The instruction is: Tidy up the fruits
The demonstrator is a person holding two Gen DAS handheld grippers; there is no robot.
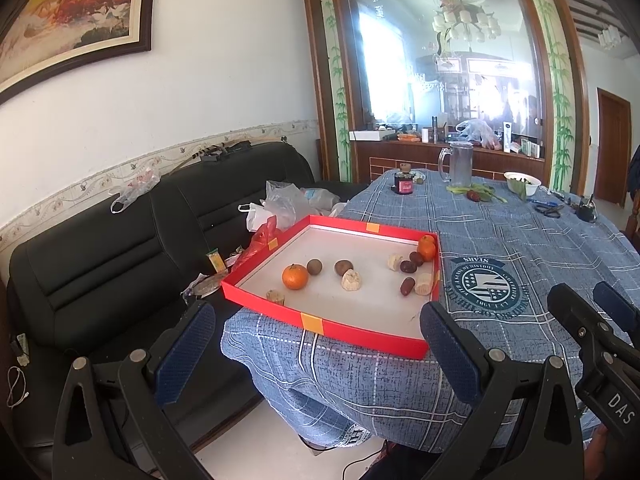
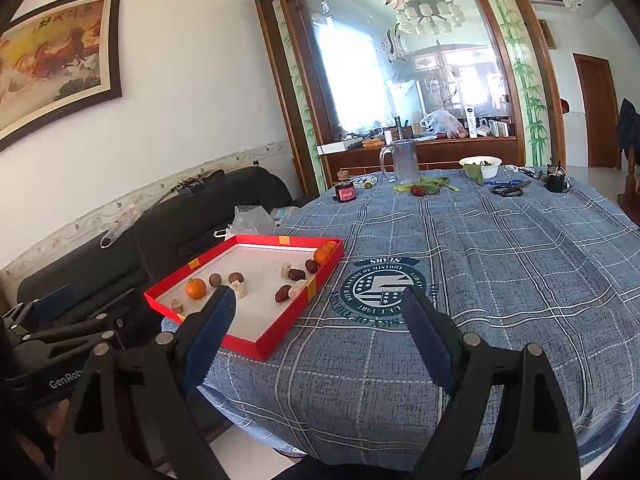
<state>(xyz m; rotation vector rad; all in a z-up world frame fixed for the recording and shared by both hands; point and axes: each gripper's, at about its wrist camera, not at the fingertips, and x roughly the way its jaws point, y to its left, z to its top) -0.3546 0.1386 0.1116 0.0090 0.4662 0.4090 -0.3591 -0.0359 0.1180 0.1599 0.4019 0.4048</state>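
Observation:
A red tray (image 1: 320, 325) (image 2: 260, 348) with a white floor sits at the near left corner of the table. Inside lie a tangerine (image 1: 295, 277) (image 2: 195, 288), another tangerine (image 1: 427, 248) (image 2: 322, 255) in the far right corner, two brown round fruits (image 1: 314, 266) (image 1: 343, 267), red dates (image 1: 407, 286) (image 2: 283, 293) and pale dried pieces (image 1: 351, 280) (image 2: 239, 289). My left gripper (image 1: 316, 344) hangs open before the tray's near edge, holding nothing. My right gripper (image 2: 320, 308) is open too, just right of the tray above the cloth.
A blue checked cloth (image 2: 500, 264) covers the table. At its far side stand a glass mug (image 1: 458, 162), a small dark jar (image 1: 404, 183), a white bowl (image 1: 522, 182), greens and scissors (image 2: 510, 189). A black sofa (image 1: 100, 264) with plastic bags lies left.

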